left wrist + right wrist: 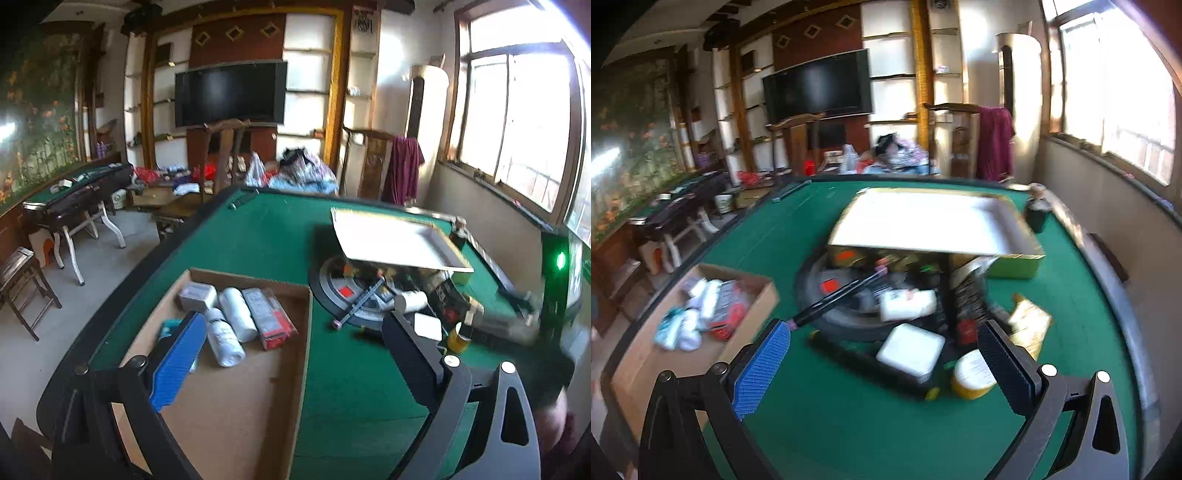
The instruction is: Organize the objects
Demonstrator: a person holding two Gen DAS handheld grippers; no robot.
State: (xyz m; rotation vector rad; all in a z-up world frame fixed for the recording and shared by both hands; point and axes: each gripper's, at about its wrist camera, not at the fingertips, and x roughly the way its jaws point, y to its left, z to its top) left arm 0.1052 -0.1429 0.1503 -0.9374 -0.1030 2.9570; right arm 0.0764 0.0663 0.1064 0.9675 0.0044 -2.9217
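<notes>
**Q:** Left wrist view, upper panel: how does the left gripper point(295, 354) stand?

**A:** Jaws spread wide, nothing between them. The blue-padded finger point(180, 360) hangs over the cardboard box point(236, 406); the black finger point(410, 363) is over the green table point(258, 236).

**Q:** What lies in the box?

**A:** At its far end, two white rolls point(231, 328) side by side, a red-and-clear packet point(269, 318) just beside them, a small grey box point(197, 296) behind, and a teal item partly hidden by the blue pad.

**Q:** And the unsorted things?

**A:** Clustered on and around the round black hub point(343, 291) at the table's centre: a white square case point(427, 327), a yellow jar point(458, 338), a black rod with a pink tip point(356, 306). A shallow gold-edged tray point(395, 236) rests tilted over them.

**Q:** Right wrist view, lower panel: the right gripper point(882, 354)?

**A:** Likewise parted and empty, above the white square case point(910, 349), with the yellow jar point(971, 374) touching or just beside its black finger point(1008, 369); blur prevents telling which. The cardboard box point(646, 365) lies to the left.
</notes>
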